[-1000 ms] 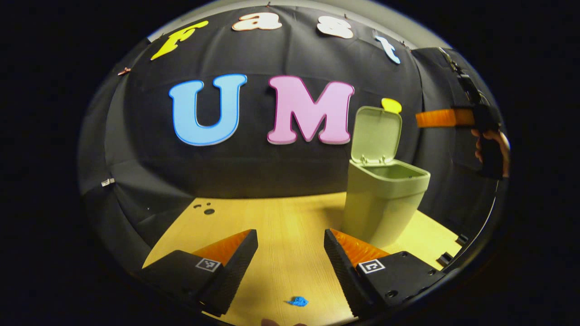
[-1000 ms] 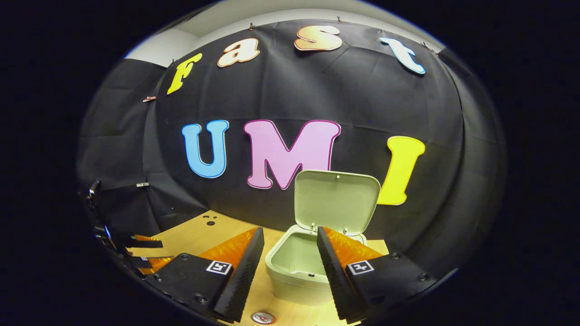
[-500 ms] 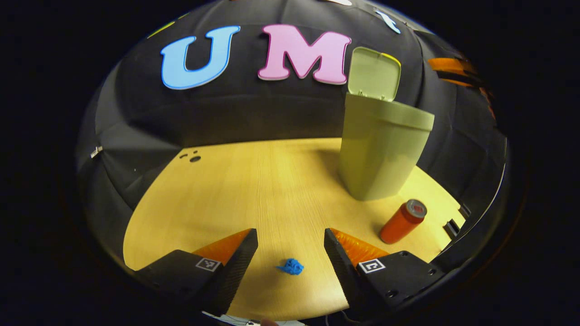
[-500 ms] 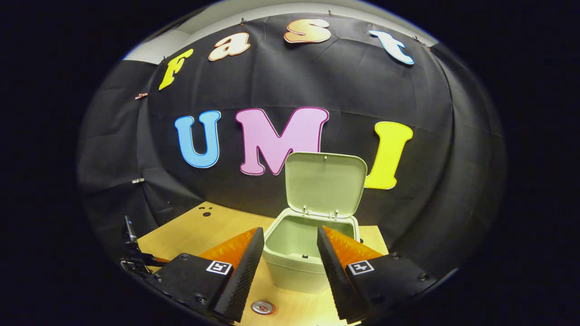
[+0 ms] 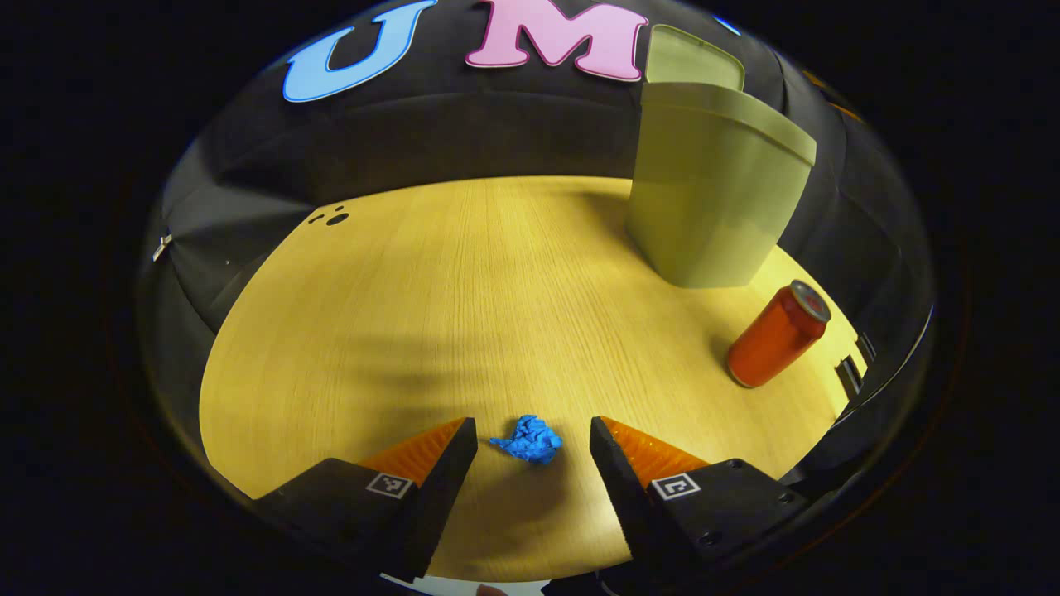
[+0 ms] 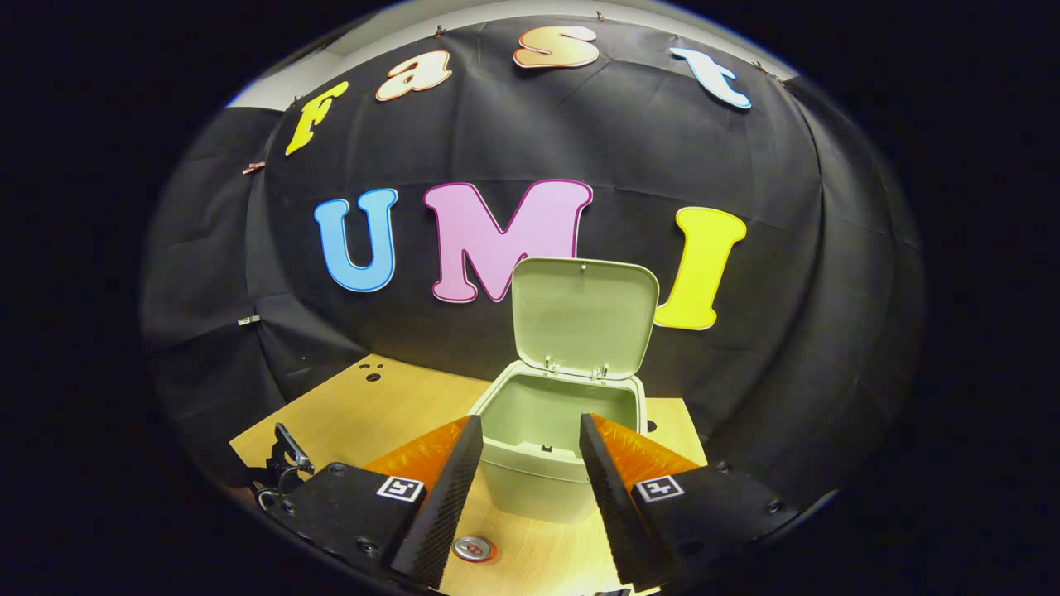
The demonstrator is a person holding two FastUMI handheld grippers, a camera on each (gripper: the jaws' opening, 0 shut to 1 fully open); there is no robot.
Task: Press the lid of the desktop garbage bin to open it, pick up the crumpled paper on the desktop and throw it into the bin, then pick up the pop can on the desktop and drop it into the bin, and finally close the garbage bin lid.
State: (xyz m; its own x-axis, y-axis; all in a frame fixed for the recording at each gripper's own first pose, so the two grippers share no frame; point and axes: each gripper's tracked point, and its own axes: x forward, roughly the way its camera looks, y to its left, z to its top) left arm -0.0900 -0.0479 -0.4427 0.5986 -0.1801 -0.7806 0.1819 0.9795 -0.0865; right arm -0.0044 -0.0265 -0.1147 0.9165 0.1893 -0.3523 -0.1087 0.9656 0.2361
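In the left gripper view we see the left gripper (image 5: 530, 451) low over the wooden table (image 5: 431, 290), its fingers spread wide. The crumpled blue paper (image 5: 527, 439) lies on the table between the fingertips, touched by neither. The green bin (image 5: 712, 199) stands farther back on the right, and the orange can (image 5: 777, 334) stands upright near the bin, on its near right side. We can read no writing on the can or the bin from here.

In the right gripper view the right gripper (image 6: 530, 463) hangs in the air before the bin (image 6: 546, 463), fingers spread and holding nothing. The lid (image 6: 584, 314) stands raised at the back, and the inside looks empty. The silver top of the can (image 6: 473, 547) shows just below, between the fingers. Each finger carries a small square black-and-white marker (image 6: 659, 488), not legible as text.
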